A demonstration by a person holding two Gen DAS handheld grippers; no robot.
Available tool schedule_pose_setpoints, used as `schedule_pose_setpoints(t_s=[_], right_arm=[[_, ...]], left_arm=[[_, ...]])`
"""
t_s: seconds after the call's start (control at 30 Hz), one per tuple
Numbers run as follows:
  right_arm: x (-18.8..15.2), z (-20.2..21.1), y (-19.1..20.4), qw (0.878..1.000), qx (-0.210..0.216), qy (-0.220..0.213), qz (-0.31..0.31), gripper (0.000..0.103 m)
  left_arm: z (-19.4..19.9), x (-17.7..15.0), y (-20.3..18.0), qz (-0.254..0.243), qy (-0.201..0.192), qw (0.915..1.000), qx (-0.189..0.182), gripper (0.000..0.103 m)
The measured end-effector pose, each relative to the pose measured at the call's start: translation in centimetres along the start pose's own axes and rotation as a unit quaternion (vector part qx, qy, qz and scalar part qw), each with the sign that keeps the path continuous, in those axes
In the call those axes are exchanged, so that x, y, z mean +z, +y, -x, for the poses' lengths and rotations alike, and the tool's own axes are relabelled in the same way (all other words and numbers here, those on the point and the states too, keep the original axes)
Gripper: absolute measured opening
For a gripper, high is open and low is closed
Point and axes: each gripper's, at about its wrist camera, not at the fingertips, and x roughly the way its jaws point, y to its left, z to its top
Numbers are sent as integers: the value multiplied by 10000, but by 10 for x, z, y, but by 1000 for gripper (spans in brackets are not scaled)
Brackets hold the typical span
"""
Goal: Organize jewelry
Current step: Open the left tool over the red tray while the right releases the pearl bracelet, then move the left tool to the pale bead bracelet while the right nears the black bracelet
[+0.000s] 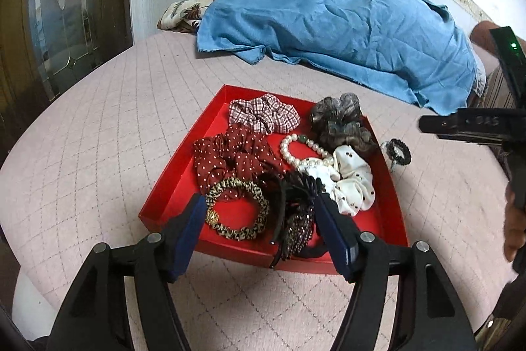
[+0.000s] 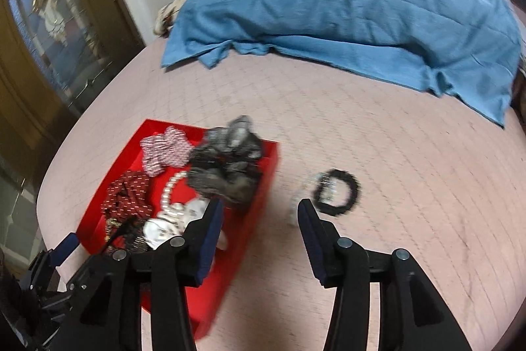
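Note:
A red tray (image 1: 171,196) (image 2: 259,186) on the pink quilted bed holds a plaid scrunchie (image 1: 263,113), a grey scrunchie (image 1: 342,120), a dotted red scrunchie (image 1: 230,157), a pearl bracelet (image 1: 296,150), a white scrunchie (image 1: 353,183), a leopard hair tie (image 1: 236,209) and a black beaded hair piece (image 1: 296,213). My left gripper (image 1: 259,206) is open over the tray's near side, empty. A black hair tie (image 2: 337,191) (image 1: 397,152) with a clear beaded piece lies on the bed right of the tray. My right gripper (image 2: 259,206) is open, just before it.
A blue cloth (image 1: 328,25) (image 2: 345,5) covers a mound at the far side of the bed. A dark wooden glass door (image 1: 65,5) stands to the left. The right gripper's body (image 1: 476,124) shows at the right of the left wrist view.

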Motion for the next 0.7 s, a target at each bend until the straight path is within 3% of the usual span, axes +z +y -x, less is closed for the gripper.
schedule_pose_setpoints(t_s=[0.33,0.57,0.7], right_arm=[[-8,4,-61,9985,-322,12,-434,52],[-9,-19,-106,9939,-207,170,-1069,52],[-3,-40,-109,9934,-122,306,-1100,52]], left_arm=[[-4,-6,-11,-196,71,9997,89,67],[1,-2,-10,-24,-117,9999,16,67],[1,0,-10,35,-175,9998,-51,67]])
